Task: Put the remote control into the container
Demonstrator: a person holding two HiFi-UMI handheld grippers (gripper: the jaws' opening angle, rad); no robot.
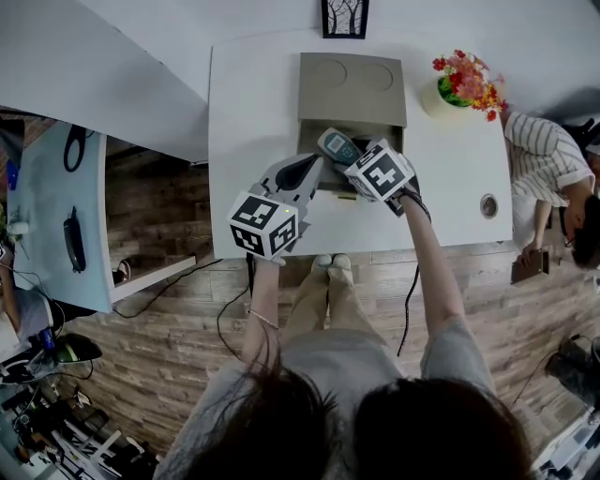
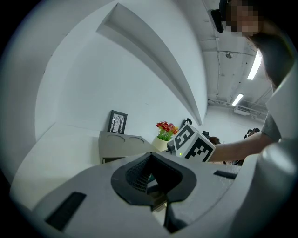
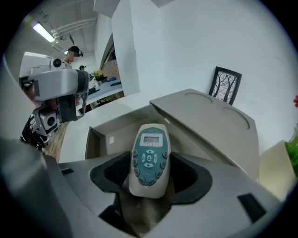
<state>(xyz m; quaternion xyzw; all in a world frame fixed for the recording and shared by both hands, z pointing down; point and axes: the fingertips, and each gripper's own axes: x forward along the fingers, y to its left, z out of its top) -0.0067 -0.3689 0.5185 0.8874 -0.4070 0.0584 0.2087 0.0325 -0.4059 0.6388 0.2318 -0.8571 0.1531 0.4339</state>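
Teal-faced remote (image 3: 150,155) clenched in right claw (image 3: 150,175), lower end hidden; left claw (image 2: 150,175) closed, empty.

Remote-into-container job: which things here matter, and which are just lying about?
Job:
remote control, clamped in the right tool
open grey container on the white table

Lying about:
flower pot
framed picture
left tool, empty

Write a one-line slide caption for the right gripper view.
Right gripper holding the teal-faced remote control before the open grey container, lid raised.
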